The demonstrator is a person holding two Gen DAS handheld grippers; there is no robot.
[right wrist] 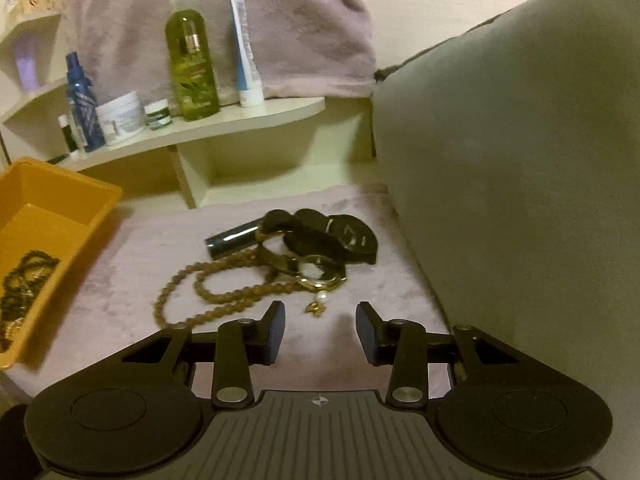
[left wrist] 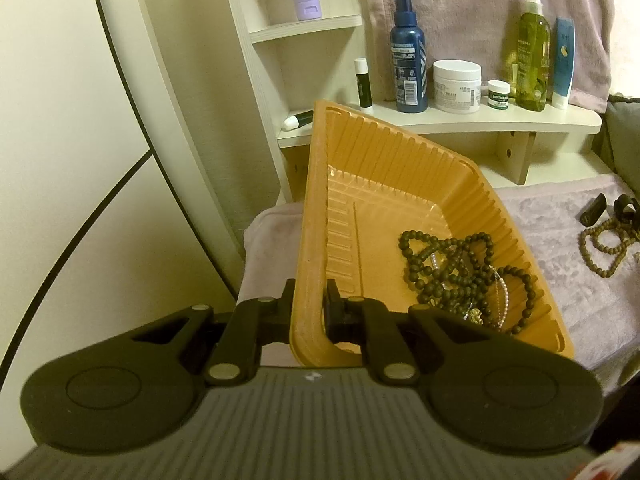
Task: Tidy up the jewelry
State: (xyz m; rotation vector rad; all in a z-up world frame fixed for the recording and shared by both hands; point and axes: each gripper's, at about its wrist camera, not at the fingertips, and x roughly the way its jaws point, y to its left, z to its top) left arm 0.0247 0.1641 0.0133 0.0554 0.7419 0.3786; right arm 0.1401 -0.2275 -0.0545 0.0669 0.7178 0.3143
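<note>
My left gripper (left wrist: 310, 296) is shut on the near rim of an orange plastic tray (left wrist: 316, 216), holding it tilted. Dark bead necklaces (left wrist: 460, 276) lie bunched in the tray's low corner. In the right wrist view my right gripper (right wrist: 320, 320) is open with nothing between its fingers, just short of a small pearl earring (right wrist: 318, 303). Beyond it on the lilac cloth lie a tan bead necklace (right wrist: 224, 288), a gold-rimmed watch (right wrist: 316, 270), a black watch (right wrist: 348, 236) and a dark tube (right wrist: 232, 240). The tray (right wrist: 96, 208) appears at that view's left edge.
A cream shelf (left wrist: 480, 118) behind holds a blue bottle (left wrist: 408, 68), a white jar (left wrist: 457, 86), a green spray bottle (left wrist: 532, 60) and tubes. A grey cushion (right wrist: 520, 160) rises to the right of the jewelry. A lilac towel (right wrist: 240, 32) hangs behind the shelf.
</note>
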